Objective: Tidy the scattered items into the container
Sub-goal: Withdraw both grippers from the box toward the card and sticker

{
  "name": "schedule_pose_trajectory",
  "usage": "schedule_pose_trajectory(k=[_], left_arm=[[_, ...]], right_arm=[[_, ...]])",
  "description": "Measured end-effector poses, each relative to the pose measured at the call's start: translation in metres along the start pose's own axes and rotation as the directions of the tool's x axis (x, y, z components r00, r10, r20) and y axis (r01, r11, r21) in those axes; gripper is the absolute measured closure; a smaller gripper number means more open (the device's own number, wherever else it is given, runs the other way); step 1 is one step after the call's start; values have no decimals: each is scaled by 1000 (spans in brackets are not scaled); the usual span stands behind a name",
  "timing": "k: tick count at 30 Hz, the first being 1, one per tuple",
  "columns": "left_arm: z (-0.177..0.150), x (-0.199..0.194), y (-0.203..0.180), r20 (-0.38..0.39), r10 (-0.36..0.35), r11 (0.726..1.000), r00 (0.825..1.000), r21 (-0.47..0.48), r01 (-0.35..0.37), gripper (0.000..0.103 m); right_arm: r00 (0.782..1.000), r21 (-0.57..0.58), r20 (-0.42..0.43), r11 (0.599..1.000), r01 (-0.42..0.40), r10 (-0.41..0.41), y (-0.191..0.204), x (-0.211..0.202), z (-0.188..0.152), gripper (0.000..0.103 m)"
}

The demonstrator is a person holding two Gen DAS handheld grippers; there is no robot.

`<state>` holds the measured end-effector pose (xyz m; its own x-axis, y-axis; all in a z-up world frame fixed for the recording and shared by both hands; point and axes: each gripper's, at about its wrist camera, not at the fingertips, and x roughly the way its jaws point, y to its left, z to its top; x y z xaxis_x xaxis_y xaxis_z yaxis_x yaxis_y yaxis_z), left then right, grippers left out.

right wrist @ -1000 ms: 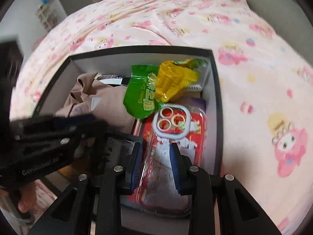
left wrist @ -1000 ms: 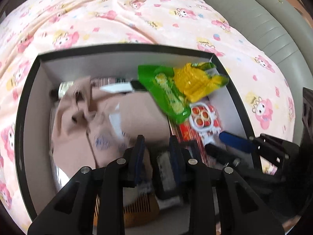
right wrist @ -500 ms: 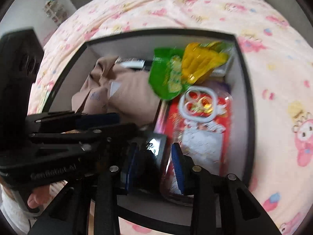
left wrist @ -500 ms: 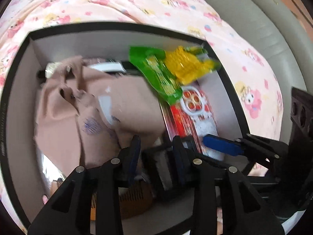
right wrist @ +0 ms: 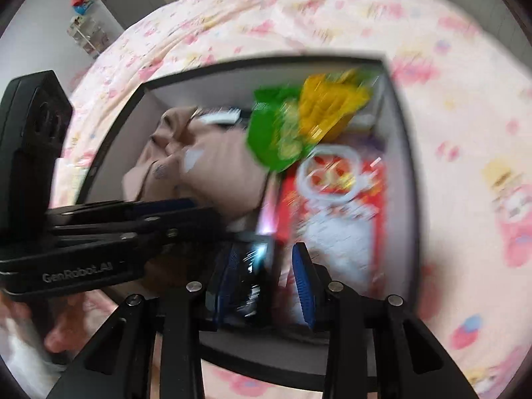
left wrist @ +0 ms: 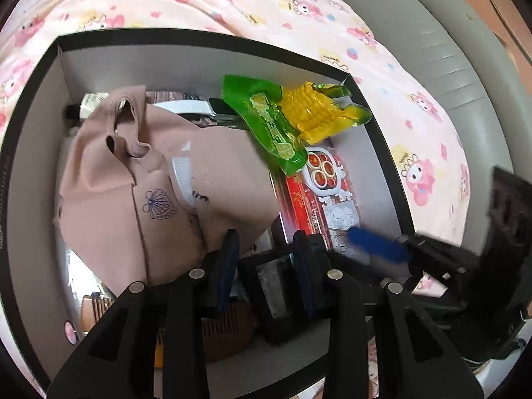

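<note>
Cloth [left wrist: 199,179] left – packets [left wrist: 319,193] right, in box [left wrist: 199,60]

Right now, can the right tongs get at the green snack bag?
Probably yes: the green snack bag lies on top at the box's far end, uncovered. The right tongs, jaws just opening, have a black case between them, seemingly unclamped.

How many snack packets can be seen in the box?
3 visible: a green packet leaning across the middle, a yellow corn packet against the far right corner, and a red packet flat along the right wall. Others may lie hidden under the tan garment.
</note>
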<state>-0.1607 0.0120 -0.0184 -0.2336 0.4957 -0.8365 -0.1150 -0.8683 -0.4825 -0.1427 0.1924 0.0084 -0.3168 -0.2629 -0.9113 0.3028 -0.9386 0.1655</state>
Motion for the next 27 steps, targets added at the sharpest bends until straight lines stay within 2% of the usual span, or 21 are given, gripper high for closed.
schedule_pose_trajectory(k=[3, 6, 8, 12, 14, 17, 20, 24, 27], left_arm=[[-2, 11, 1, -52, -13, 1000, 999, 2, 14, 71], [-4, 14, 5, -73, -33, 999, 997, -21, 32, 71], [-7, 8, 4, -58, -41, 999, 997, -18, 40, 70], [-16, -10, -5, 13, -17, 1000, 1000, 19, 17, 70], [-24, -22, -11, 55, -8, 999, 998, 47, 5, 69], [-35, -33, -9, 90, -24, 998, 996, 59, 19, 69], [-56, -54, -12, 127, -18, 998, 992, 61, 10, 69], [-73, -71, -30, 186, 33, 996, 982, 74, -48, 69], [-91, -97, -24, 237, 72, 994, 969, 62, -89, 69]], right_arm=[[994, -37, 51, 995, 97, -95, 4, -6, 1, 71], [995, -14, 17, 995, 94, -94, -2, 0, 2, 71], [996, -3, 21, 997, 83, -83, -5, -4, 0, 71], [999, 60, 36, 998, 20, -22, -11, -14, -13, 71], [997, 54, 68, 998, 29, -32, -7, -25, -17, 71], [989, 23, 138, 998, 52, -55, 6, -43, -26, 71], [983, 16, 181, 1000, 27, -29, 22, -54, -37, 71], [970, 8, 242, 1000, -17, 14, 48, -70, -51, 71], [964, -44, 260, 998, -44, 54, 78, -77, -55, 71]])
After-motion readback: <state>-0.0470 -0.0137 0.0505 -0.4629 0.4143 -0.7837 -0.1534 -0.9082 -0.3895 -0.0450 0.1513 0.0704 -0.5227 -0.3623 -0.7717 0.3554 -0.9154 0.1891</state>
